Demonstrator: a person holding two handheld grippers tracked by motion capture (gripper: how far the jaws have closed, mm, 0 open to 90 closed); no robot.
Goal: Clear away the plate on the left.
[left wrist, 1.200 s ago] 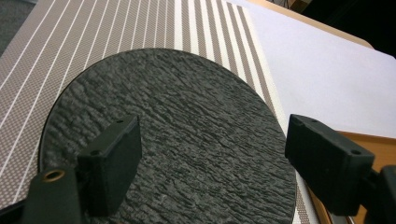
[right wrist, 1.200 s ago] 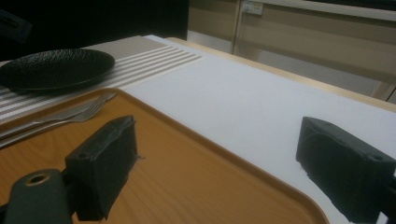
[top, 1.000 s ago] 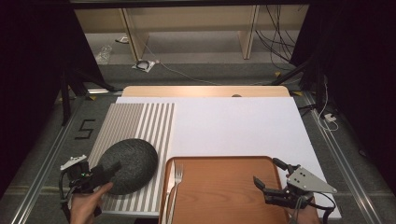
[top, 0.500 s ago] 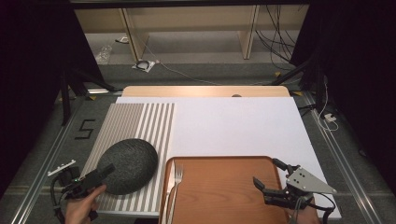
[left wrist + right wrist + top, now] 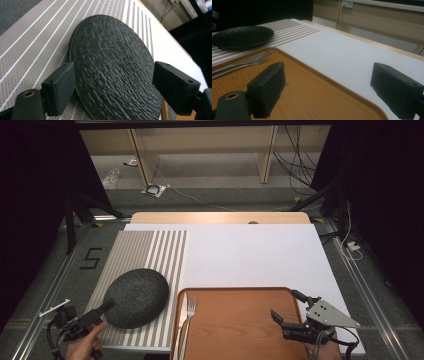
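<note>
my left gripper (image 5: pixel 100 312) sits at the near left, jaws spread wide and grasping nothing, their tips right at the near edge of the dark textured plate (image 5: pixel 136 297); in the left gripper view the plate (image 5: pixel 112 67) lies between my two jaws, and i cannot tell whether either touches it. the plate rests flat on the striped placemat (image 5: pixel 150 252). my worry is that if i nudge forward carelessly the low rim could skate across the mat, or slide right and knock the tray's wall. next right, the wooden tray (image 5: pixel 240 320) holds a knife (image 5: pixel 180 320) and a fork (image 5: pixel 189 312) along its left side, and the rest of it is bare. my right gripper (image 5: pixel 290 317) hovers over the tray's near right part, jaws parted and empty, and a careless drop there could jolt the tray and rattle the cutlery.
</note>
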